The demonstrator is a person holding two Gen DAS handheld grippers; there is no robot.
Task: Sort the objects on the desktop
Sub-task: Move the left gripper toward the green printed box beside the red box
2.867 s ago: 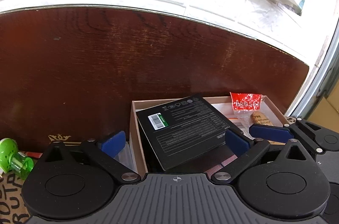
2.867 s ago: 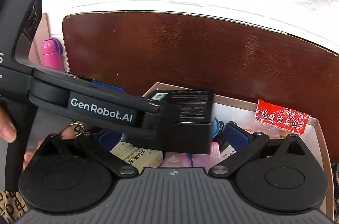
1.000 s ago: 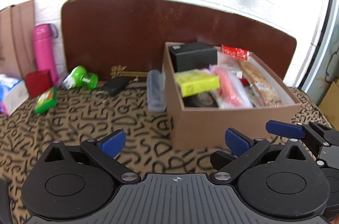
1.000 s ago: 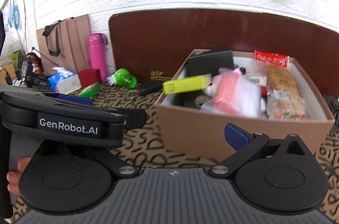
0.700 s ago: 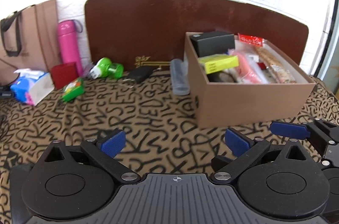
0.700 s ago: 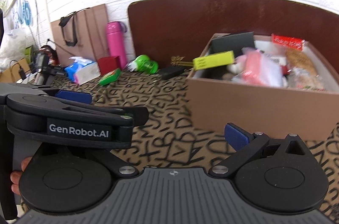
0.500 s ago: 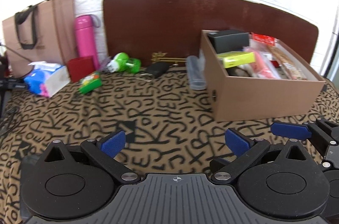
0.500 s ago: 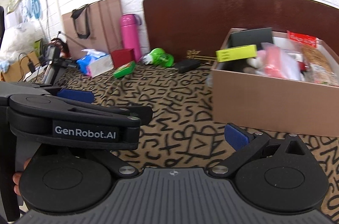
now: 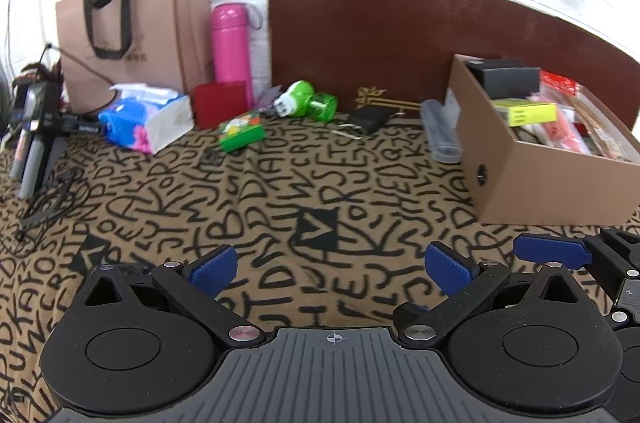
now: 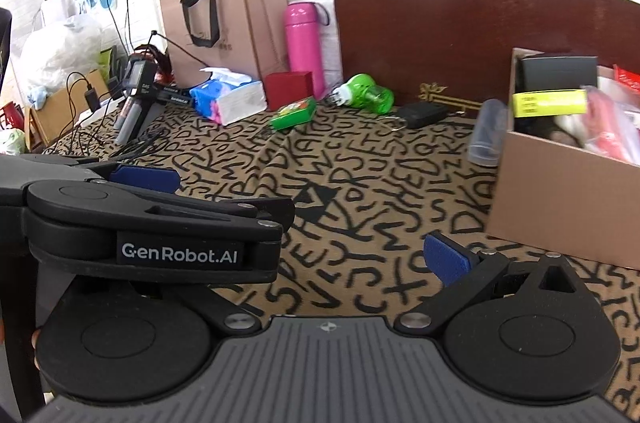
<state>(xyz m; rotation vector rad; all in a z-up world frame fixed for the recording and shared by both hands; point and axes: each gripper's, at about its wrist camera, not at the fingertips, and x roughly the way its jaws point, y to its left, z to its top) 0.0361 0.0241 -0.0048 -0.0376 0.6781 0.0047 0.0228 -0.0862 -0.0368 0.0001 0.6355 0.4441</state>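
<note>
Cardboard box, one, brown, open-topped, far right on the table, packed: black carton, yellow packet, pink bag. Loose nearby: one clear case, one green bottle. Left tool and right tool both spread apart, empty.

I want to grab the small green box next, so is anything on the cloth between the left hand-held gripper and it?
Nothing visible: only bare patterned cloth lies between the open left hand-held gripper and the green box. The red box sits behind it.
</note>
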